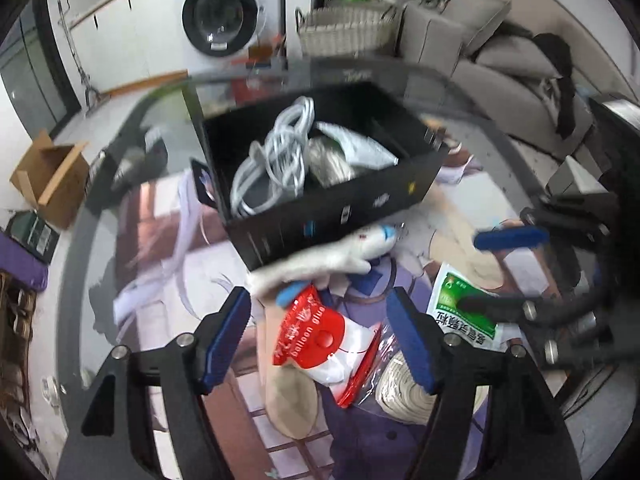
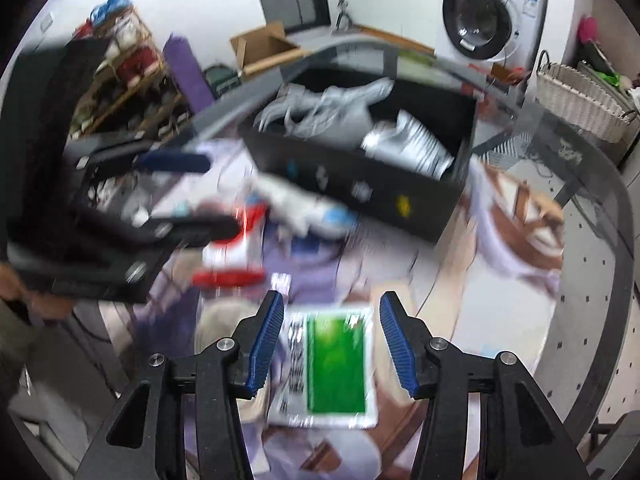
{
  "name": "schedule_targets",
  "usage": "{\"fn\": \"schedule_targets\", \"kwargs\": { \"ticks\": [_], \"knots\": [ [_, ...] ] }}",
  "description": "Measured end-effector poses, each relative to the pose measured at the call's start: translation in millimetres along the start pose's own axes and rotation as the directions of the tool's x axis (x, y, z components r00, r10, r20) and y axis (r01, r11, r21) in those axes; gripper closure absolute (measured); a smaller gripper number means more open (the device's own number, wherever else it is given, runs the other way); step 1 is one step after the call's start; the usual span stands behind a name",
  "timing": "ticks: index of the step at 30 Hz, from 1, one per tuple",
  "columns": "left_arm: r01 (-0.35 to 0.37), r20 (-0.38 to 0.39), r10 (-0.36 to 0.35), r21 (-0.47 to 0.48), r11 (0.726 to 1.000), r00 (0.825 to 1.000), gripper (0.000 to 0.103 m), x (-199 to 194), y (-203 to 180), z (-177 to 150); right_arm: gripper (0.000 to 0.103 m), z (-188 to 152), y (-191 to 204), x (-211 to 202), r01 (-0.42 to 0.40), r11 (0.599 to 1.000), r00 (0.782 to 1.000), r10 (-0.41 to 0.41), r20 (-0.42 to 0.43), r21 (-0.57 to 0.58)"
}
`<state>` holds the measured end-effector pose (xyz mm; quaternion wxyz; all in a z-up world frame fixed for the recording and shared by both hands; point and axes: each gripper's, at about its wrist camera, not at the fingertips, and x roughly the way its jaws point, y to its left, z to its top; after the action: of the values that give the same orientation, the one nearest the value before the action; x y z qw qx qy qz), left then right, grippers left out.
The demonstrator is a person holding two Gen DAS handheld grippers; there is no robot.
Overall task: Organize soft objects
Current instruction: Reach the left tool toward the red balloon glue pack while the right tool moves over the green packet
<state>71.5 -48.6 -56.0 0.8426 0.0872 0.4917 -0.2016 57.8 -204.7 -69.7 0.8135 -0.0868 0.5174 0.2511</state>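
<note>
A black box (image 1: 340, 208) on the table holds a coiled grey cable (image 1: 276, 160) and silver pouches (image 1: 352, 148). My left gripper (image 1: 320, 340) is open above a red and white balloon glue packet (image 1: 320, 340); a white sock (image 1: 328, 256) lies against the box front and a coiled white rope (image 1: 400, 388) lies below. My right gripper (image 2: 328, 344) is open over a green and white pouch (image 2: 332, 364). The box (image 2: 360, 192) and the left gripper (image 2: 180, 196) show blurred in the right wrist view. The right gripper also shows in the left wrist view (image 1: 492, 272).
The round glass table (image 2: 600, 280) carries a printed mat. Beyond it stand a washing machine (image 1: 228, 12), a wicker basket (image 1: 344, 28), a grey sofa (image 1: 500, 68) and a cardboard box (image 1: 52, 176) on the floor. A cluttered shelf (image 2: 120, 64) stands to the left.
</note>
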Motion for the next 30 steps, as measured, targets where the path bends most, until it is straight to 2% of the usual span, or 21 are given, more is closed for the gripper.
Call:
{"fn": "schedule_targets", "kwargs": {
  "ticks": [7, 12, 13, 20, 30],
  "knots": [
    [-0.083, -0.049, 0.082, -0.011, 0.996, 0.995, 0.028, 21.4, -6.6, 2.0, 0.052, -24.3, -0.2, 8.8, 0.034, 0.999, 0.999, -0.035, -0.039, -0.026],
    [-0.098, -0.079, 0.098, -0.006, 0.995, 0.992, 0.028, 28.1, -7.5, -5.8, 0.052, -36.6, -2.4, 10.6, 0.035, 0.999, 0.998, -0.037, -0.056, -0.027],
    [-0.102, -0.083, 0.102, -0.001, 0.995, 0.991, 0.028, 27.9, -7.4, -6.5, 0.052, -30.6, -6.9, 10.0, 0.033, 0.999, 0.998, -0.035, -0.058, -0.027],
    [-0.083, -0.093, 0.082, -0.007, 0.996, 0.992, 0.026, 25.9, -3.0, -12.8, 0.052, -31.1, -1.8, 10.1, 0.022, 0.999, 0.996, -0.026, -0.083, -0.046],
    [-0.028, -0.139, 0.018, -0.069, 0.997, 0.990, 0.024, 25.6, 16.9, -25.6, 0.051, -29.7, 2.6, 15.4, 0.028, 0.999, 0.995, -0.033, -0.094, -0.047]
  ]
}}
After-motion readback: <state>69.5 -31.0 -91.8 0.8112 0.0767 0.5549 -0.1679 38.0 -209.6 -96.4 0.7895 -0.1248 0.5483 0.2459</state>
